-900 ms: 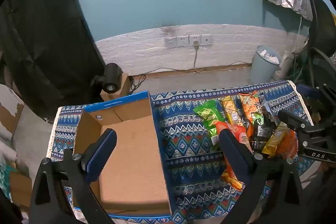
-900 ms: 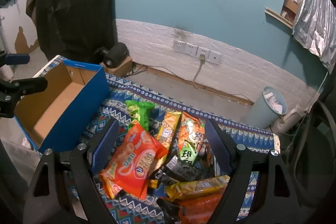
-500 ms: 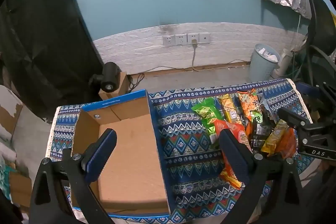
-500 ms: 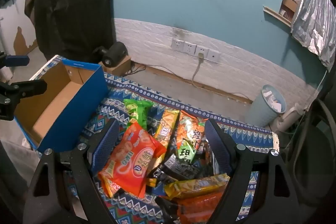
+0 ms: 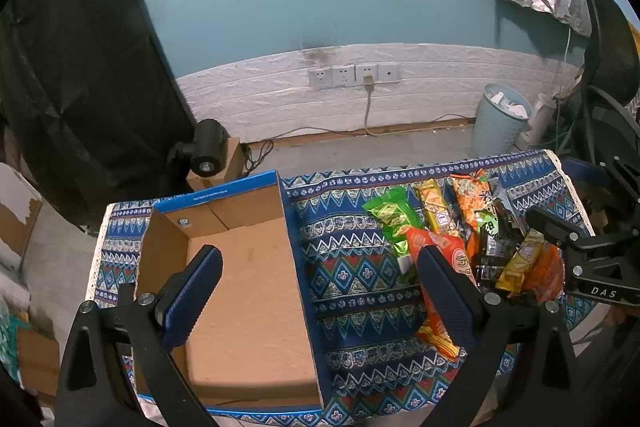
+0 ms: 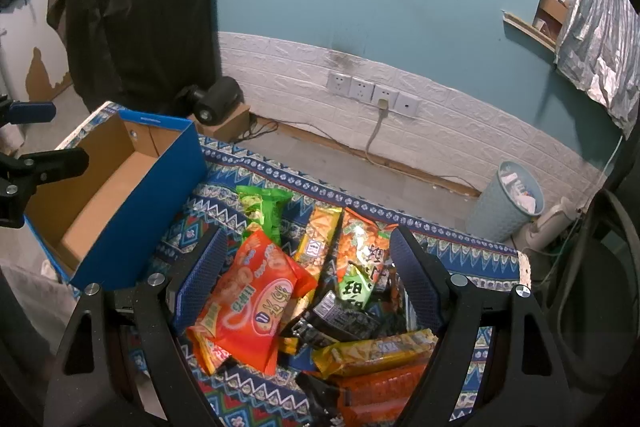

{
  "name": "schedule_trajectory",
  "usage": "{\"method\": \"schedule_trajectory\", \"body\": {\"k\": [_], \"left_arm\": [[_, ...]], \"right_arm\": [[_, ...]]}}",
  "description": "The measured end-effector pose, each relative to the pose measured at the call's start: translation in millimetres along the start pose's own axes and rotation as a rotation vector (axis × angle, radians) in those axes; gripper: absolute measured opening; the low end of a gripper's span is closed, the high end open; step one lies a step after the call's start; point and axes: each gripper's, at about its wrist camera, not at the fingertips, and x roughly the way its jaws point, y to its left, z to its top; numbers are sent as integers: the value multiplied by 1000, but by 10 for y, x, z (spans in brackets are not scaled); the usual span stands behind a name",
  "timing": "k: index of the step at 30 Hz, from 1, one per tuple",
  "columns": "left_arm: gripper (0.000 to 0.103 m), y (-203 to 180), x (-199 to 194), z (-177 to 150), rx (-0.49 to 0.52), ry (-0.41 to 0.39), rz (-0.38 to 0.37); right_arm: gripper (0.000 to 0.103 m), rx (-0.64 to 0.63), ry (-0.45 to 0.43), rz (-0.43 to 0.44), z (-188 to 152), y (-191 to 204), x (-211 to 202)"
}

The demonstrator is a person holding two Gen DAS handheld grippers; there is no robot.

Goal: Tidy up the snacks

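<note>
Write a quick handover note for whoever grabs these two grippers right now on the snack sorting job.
Left gripper: open, holding nothing, above the cardboard box.
Right gripper: open, holding nothing, above the snack pile.
Box: on the patterned cloth, nothing in it.
Done: no snack packed yet.
Left: move every packet into the box; the big orange bag on top looks easiest first.

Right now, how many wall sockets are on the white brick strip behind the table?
4, side by side in one row on the white brick strip: leftmost socket, second, third with a cable plugged in, rightmost.
</note>
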Motion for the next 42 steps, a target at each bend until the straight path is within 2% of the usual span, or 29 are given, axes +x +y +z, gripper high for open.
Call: {"method": "schedule_trajectory", "body": {"k": [42], "left_arm": [[99,2,21,-28,-2,14,-5]], "right_arm": [[82,4,6,-3,-27,-29,-13]]}}
